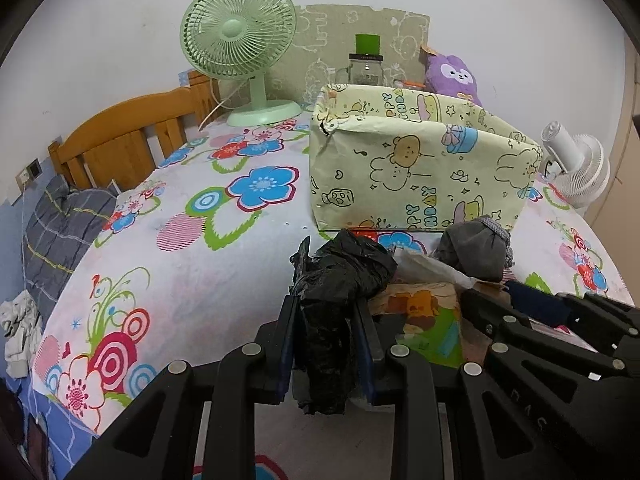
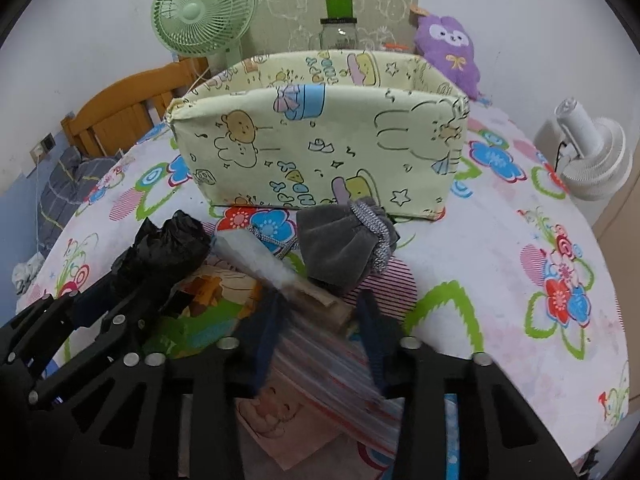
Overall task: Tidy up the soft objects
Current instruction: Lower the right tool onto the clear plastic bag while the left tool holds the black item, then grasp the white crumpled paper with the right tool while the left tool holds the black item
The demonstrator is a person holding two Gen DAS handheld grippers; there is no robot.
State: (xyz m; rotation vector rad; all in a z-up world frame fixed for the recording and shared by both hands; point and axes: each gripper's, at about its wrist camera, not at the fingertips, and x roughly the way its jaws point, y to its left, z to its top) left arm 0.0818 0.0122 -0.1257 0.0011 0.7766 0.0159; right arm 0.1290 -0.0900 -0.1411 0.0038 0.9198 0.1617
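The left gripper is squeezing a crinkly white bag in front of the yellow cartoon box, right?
Not white: the bag clamped in the left gripper is black, as the left wrist view shows. It is indeed held in front of the yellow cartoon box.

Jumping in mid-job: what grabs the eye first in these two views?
The yellow cartoon-print box dominates mid-table on the flowered cloth, open side up. In front, the left gripper has its jaws clamped on a crumpled black plastic bag. A grey velvet pouch lies just before the box.
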